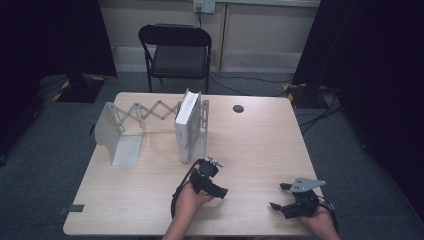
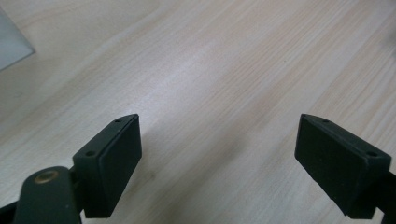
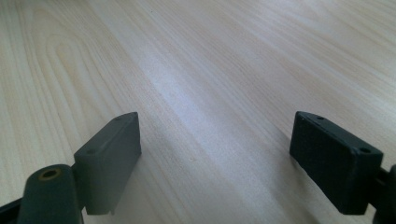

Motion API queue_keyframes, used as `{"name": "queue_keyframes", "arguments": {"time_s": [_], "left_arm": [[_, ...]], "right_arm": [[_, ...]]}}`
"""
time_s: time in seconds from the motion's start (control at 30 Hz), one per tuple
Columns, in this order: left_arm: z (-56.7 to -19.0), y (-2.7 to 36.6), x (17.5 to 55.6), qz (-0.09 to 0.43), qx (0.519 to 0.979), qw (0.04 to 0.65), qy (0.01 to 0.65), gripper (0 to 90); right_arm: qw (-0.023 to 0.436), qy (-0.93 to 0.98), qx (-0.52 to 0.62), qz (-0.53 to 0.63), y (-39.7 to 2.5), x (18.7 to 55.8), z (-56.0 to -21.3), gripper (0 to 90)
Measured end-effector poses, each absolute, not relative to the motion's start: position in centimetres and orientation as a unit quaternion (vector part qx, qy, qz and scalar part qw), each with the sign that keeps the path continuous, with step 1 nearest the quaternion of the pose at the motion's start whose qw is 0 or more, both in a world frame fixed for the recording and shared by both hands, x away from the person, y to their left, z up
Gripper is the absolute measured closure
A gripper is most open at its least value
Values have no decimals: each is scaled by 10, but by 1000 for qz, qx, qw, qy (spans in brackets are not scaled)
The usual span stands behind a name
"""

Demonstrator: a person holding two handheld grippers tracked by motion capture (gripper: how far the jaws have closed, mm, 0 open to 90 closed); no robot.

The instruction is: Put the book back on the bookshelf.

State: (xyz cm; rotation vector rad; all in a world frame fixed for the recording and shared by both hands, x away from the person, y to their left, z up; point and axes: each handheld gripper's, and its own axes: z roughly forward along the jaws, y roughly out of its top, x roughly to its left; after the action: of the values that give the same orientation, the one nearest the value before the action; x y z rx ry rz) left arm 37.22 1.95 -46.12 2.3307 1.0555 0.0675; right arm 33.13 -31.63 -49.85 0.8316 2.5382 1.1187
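A white book (image 1: pixel 186 125) stands upright at the right end of a pale expanding book rack (image 1: pixel 120 135) on the wooden table (image 1: pixel 260 145). In front of the book a hand holds my left gripper (image 1: pixel 209 177) just above the table. Its jaws stand wide apart over bare wood in the left gripper view, where my left gripper (image 2: pixel 219 154) holds nothing. At the front right my right gripper (image 1: pixel 279 196), topped by a grey plate, points left. In the right gripper view my right gripper (image 3: pixel 215 158) is open over bare wood.
A black folding chair (image 1: pixel 176 50) stands behind the table. A round cable hole (image 1: pixel 238 108) sits near the table's back edge. Cables run over the floor at the right. A pale grey corner (image 2: pixel 11 44) shows at the upper left of the left gripper view.
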Motion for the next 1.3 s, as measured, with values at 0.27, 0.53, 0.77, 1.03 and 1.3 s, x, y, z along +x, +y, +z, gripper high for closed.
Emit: {"name": "queue_keyframes", "arguments": {"time_s": [0.27, 0.53, 0.77, 1.03, 1.3], "left_arm": [[-471, 10, 368, 39, 880, 278, 384, 139], [-476, 10, 366, 54, 880, 281, 379, 130], [-478, 8, 364, 76, 885, 278, 367, 115], [-481, 6, 360, 97, 890, 273, 353, 102], [-482, 7, 359, 98, 891, 275, 348, 94]], "right_arm": [[122, 870, 285, 383, -316, 331, -498, 160], [123, 870, 285, 383, -316, 331, -498, 160], [122, 870, 285, 383, -316, 331, -498, 160], [123, 870, 285, 382, -316, 331, -498, 160], [123, 870, 285, 383, -316, 331, -498, 160]]}}
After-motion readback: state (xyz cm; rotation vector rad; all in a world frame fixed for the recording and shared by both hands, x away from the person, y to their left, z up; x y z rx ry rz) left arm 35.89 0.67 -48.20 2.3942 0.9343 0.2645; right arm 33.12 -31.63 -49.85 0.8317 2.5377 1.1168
